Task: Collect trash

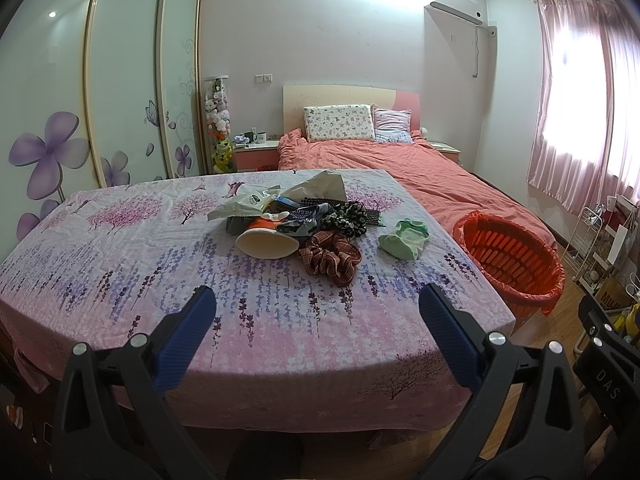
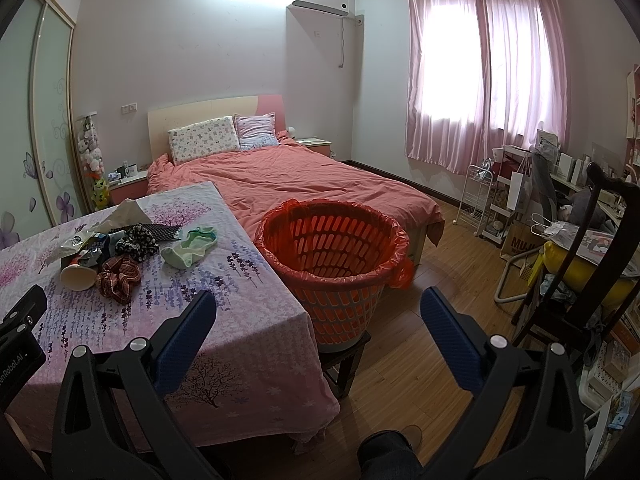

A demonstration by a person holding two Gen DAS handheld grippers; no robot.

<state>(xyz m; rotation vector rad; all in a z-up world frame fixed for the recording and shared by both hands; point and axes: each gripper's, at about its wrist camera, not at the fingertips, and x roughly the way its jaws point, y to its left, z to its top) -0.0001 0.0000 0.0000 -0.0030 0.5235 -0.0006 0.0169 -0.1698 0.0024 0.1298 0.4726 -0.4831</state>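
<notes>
A pile of trash and cloth lies mid-table: a white paper cup (image 1: 266,243) on its side, crumpled wrappers (image 1: 248,203), a plaid scrunchie (image 1: 330,258), a dark patterned cloth (image 1: 346,216) and a green cloth (image 1: 405,239). The pile also shows in the right wrist view (image 2: 120,248). An orange basket (image 2: 332,260) lined with a red bag stands on a stool right of the table; it also shows in the left wrist view (image 1: 510,262). My left gripper (image 1: 316,320) is open and empty above the table's near edge. My right gripper (image 2: 318,320) is open and empty, before the basket.
The table wears a floral purple-pink cloth (image 1: 120,264). A bed with a coral cover (image 2: 304,180) lies behind. A wardrobe (image 1: 128,80) is at left. A chair, racks and bags (image 2: 560,232) crowd the right side. Wooden floor (image 2: 432,280) lies around the basket.
</notes>
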